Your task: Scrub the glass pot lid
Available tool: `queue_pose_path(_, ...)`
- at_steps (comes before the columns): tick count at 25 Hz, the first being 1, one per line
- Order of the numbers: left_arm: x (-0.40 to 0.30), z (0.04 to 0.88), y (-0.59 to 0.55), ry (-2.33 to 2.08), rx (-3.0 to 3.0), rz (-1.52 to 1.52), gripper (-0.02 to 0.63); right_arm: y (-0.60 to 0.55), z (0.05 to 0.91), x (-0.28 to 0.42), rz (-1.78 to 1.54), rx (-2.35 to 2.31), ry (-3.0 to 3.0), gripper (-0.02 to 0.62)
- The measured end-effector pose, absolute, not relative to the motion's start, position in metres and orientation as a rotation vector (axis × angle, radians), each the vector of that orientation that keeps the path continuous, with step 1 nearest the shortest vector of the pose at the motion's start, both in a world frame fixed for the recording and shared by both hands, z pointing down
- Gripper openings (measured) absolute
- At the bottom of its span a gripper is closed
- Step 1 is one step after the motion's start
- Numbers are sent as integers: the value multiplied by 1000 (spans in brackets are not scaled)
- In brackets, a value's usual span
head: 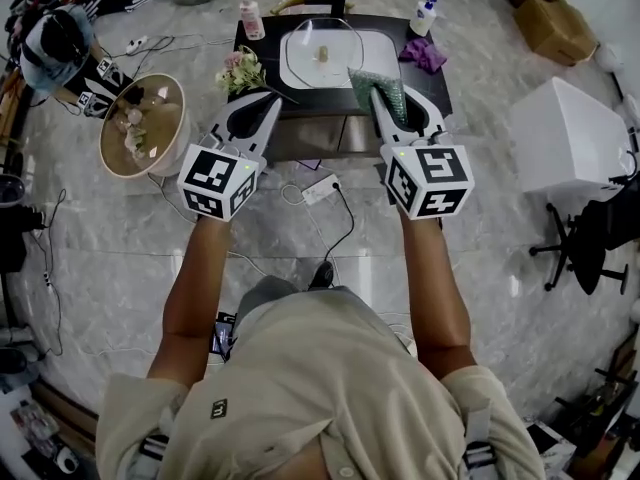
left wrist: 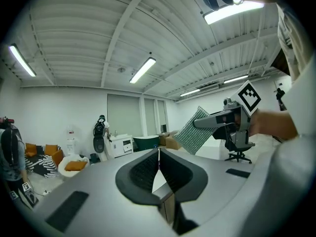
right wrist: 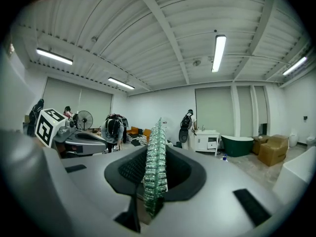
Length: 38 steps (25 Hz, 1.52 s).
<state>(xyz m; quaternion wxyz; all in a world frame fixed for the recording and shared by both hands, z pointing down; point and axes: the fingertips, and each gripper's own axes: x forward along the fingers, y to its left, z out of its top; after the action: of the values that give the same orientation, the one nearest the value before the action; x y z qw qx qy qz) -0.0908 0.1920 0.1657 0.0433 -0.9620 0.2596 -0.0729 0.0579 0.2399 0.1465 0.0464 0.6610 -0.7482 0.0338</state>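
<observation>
**Glass pot lid** (head: 320,40): upper centre of the head view, lying knob-up in a white tray (head: 388,56) on the dark counter (head: 262,46). No suds or wiping marks can be made out on it.

**Right tool** (right wrist: 155,181): jaws closed on a green scrub pad (right wrist: 154,162), which stands edge-on between them. In the head view the pad sits at the lid's lower right edge; whether they touch cannot be told.

**Left tool** (left wrist: 158,158): jaws together, nothing between them, left of the right tool and below the tray in the frame.

**Progress:** pad in hand, lid in place; scrubbing appears not yet begun, and the whole scrub is left.
</observation>
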Motion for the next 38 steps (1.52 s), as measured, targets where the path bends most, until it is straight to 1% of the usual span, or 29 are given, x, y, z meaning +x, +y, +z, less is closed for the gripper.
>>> queue_pose_path(3, -85, 172, 182, 779, -2933, -285, 21, 228, 154, 64, 152, 2017, -2288, 84)
queue_pose_path(9, -67, 171, 144, 729, -2933, -270, 21, 193, 166, 76, 182, 2022, -2263, 84)
queue_pose_path(20, -37, 191, 21, 592, -3029, -212, 21, 104, 179, 110, 208, 2125, -2061, 84)
queue_pose_path(27, -26, 215, -43, 494, -3079, -254, 21, 45, 187, 119, 229, 2187, -1983, 84)
queue_pose_path(38, -30, 223, -96, 450, -3058, -271, 21, -21, 197, 115, 248, 2154, -1946, 86)
